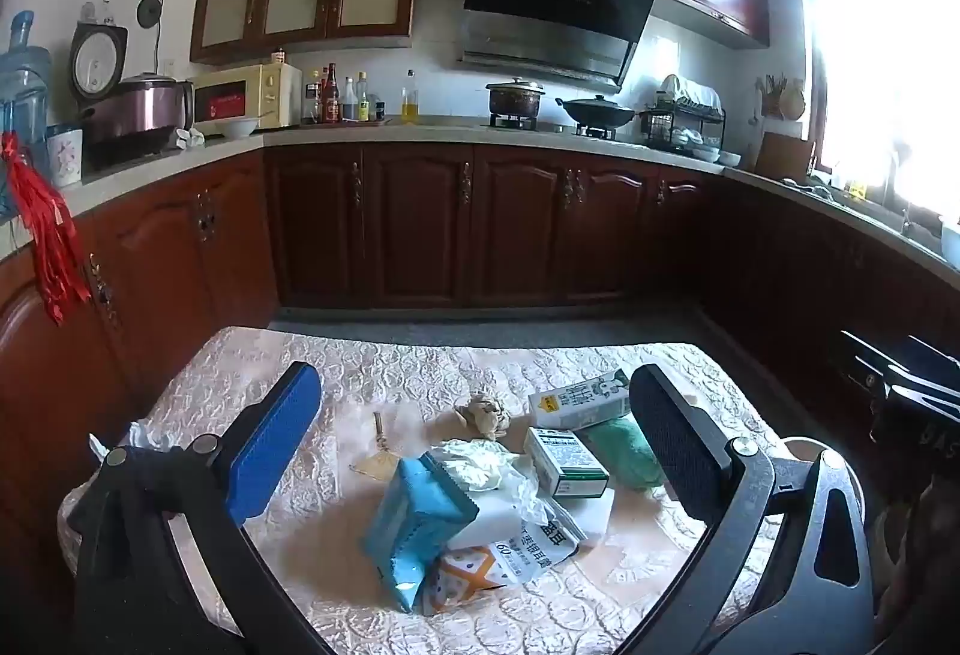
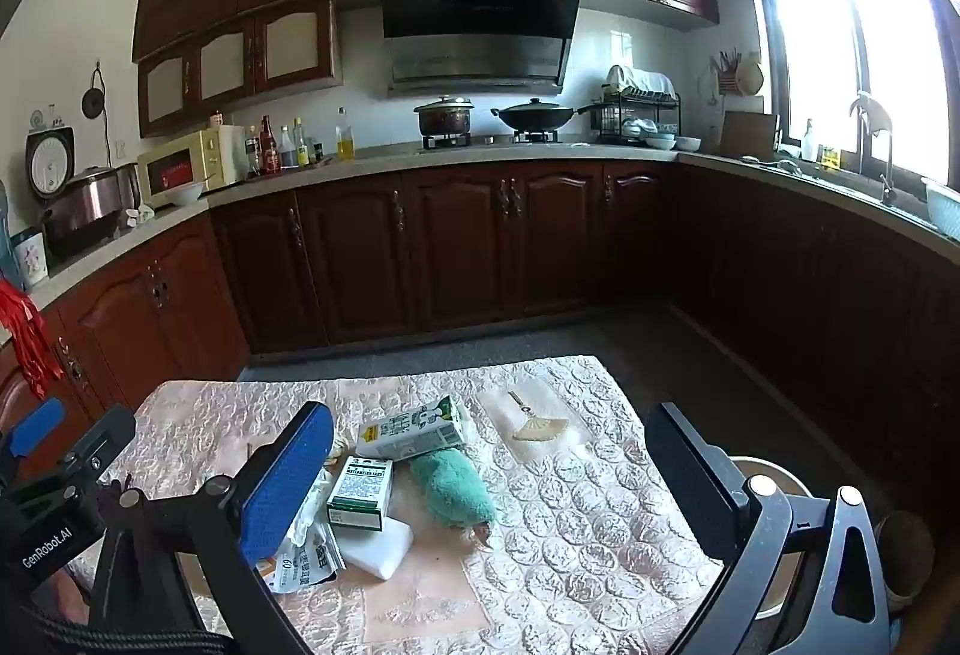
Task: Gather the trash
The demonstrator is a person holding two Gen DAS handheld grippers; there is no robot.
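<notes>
Trash sits in a loose heap on a table w/ a pale quilted cloth (image 1: pixel 384 373), mid-kitchen, dark wood cabinets (image 1: pixel 420 229) behind.

Left wrist view, L to R: crumpled white tissue (image 1: pixel 135 436) at the cloth's far left edge, apart from the heap. Small fan-shaped brush (image 1: pixel 375 454) lies flat, just left of the pile. Blue packet (image 1: pixel 414 517) is tilted, leaning on a white printed wrapper (image 1: pixel 528 547); an orange-patterned pack (image 1: pixel 462 577) pokes out under both. Crumpled white plastic (image 1: pixel 480 466) is on top, behind the blue packet. Brown paper wad (image 1: pixel 483 415) sits further back. Green-and-white box (image 1: pixel 564 460) rests on a white foam block (image 1: pixel 591 514). Milk carton (image 1: pixel 579 403) lies on its side behind the box, touching a green fuzzy cloth (image 1: pixel 621 451) at right.

Left gripper (image 1: pixel 474 445) hangs above the heap, jaws spread wide, nothing between the pads, touching nothing.

Right wrist view: right gripper (image 2: pixel 489 481) likewise released, jaws fully apart, empty. Between its fingers are the box (image 2: pixel 360 490), foam block (image 2: pixel 384 541), carton (image 2: pixel 414 430) and green cloth (image 2: pixel 453 487); the brush (image 2: pixel 534 427) lies alone further right. Round pale rim of a bin or bowl (image 2: pixel 774 475) shows past the table's right edge, mostly hidden by the gripper frame, so can't tell which.
</notes>
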